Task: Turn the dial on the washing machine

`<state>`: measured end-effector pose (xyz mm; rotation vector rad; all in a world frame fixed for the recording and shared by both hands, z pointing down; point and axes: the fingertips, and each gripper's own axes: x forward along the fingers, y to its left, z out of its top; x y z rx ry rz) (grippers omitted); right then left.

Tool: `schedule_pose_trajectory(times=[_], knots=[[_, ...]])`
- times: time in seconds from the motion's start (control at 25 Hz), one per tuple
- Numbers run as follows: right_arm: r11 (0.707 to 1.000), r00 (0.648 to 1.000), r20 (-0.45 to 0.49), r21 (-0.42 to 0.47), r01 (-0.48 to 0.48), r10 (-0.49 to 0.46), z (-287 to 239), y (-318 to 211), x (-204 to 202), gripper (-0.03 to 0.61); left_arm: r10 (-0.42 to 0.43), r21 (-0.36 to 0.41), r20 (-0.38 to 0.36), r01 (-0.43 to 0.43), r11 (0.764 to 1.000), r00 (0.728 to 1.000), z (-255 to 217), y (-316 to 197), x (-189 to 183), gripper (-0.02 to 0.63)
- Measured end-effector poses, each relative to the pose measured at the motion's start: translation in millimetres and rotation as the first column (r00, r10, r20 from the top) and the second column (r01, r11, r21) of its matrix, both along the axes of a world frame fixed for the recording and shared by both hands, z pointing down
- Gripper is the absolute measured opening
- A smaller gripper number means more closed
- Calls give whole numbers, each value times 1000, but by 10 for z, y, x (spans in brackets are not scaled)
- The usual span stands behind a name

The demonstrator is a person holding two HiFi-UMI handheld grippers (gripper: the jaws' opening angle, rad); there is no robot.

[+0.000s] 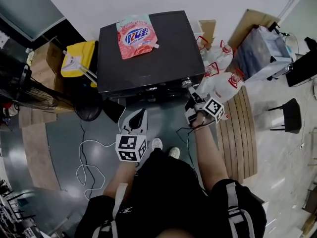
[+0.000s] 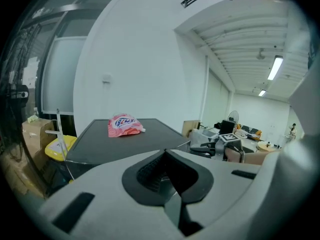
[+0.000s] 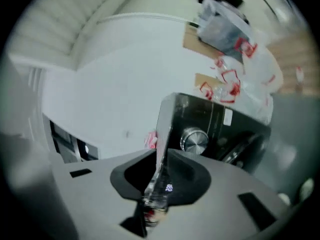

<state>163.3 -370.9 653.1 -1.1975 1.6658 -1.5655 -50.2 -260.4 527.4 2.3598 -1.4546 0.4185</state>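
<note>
The dial [image 3: 194, 140] isn't gripped yet: your right gripper [image 1: 191, 108] hovers near it, jaws narrow and empty. Your left gripper [image 1: 138, 118] is closed, idle.

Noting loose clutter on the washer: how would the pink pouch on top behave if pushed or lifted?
The pouch lies flat with soft, wrinkled sides, so it would probably sag when lifted. Nothing about it is round, so it should slide on the smooth washer rather than roll.
</note>
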Motion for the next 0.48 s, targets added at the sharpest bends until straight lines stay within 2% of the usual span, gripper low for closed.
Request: schedule_pose_trajectory(times=[0.08,0.2,0.36,0.48], knots=[[995,971,-237,77,57,-37,-273,119,-24,28,6,15,-17,-6,1000,1000,-61,-60,30,3],[967,860,-510,214,141,-12,-740,254,-66,11,17,43,-43,-15,999,999,-176,-168,93,3],[900,691,-709,381,212,138,-1443,443,-117,9,42,91,-67,-36,995,997,-376,-249,174,3],[859,578,-776,454,235,253,-1865,577,-136,9,60,125,-78,-50,991,995,-516,-282,211,3]])
